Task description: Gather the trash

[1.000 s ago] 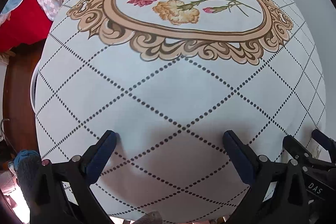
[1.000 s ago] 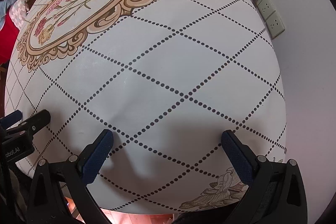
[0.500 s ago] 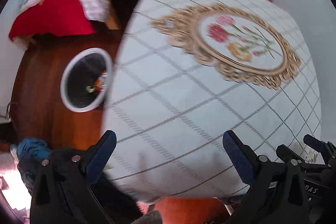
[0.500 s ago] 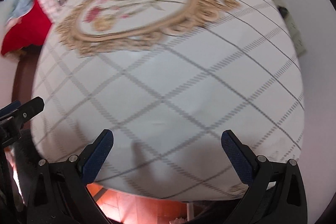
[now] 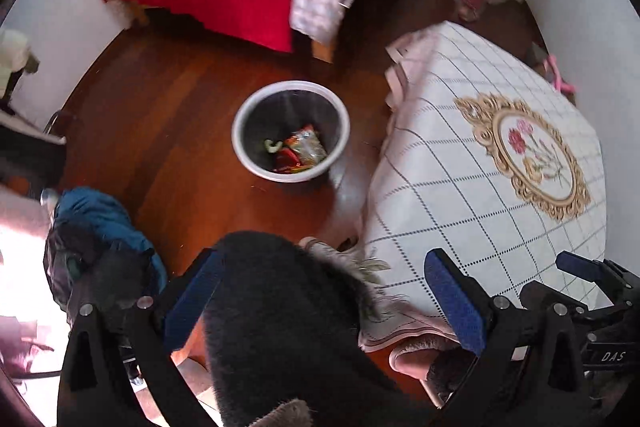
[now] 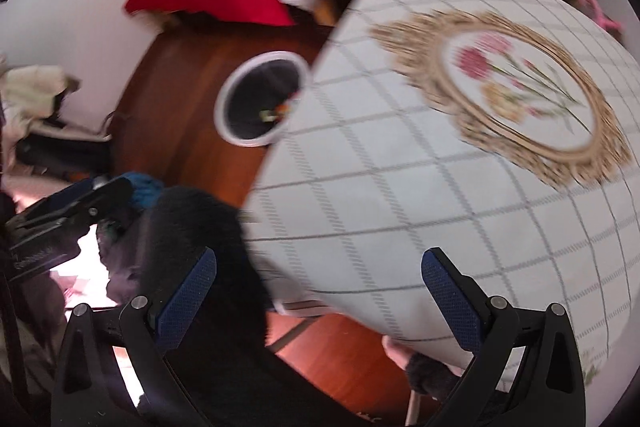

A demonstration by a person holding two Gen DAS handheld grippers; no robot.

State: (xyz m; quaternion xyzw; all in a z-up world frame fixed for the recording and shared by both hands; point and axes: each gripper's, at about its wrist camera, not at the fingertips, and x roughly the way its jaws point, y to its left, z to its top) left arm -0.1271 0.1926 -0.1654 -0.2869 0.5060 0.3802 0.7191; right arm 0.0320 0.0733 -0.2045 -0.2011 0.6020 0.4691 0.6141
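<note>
On the far left, past a blue bundle (image 5: 108, 223) on the floor (image 5: 180, 115), I see nothing I would call loose trash. My left gripper (image 5: 320, 299) hangs with its fingers spread wide and nothing between them but a dark furry shape (image 5: 280, 307) close under the camera; what that shape is I cannot tell.

The bin (image 5: 291, 131) stands on the floor ahead of that gripper and a little left of its centre line, far from the pads and well below them. Trash (image 5: 300, 151) already lies in its bottom: a crinkled wrapper, something red, a small green piece. The bin sits just beside the table's left edge.

Right of the bin comes the table (image 5: 460, 187), its cloth bare as far as I can see, with only the printed flower frame (image 5: 528, 155) on it. My right gripper (image 6: 320, 299) is over the table's near left corner, also spread wide and holding nothing. From its camera, which is blurred, the bin (image 6: 260, 99) lies far and to the left, partly hidden behind the table's edge (image 6: 288, 131).

So the left gripper is the nearer one to the bin, with a clear line down to it. I judge the collecting is done or nearly done, since I find no piece left to pick.
</note>
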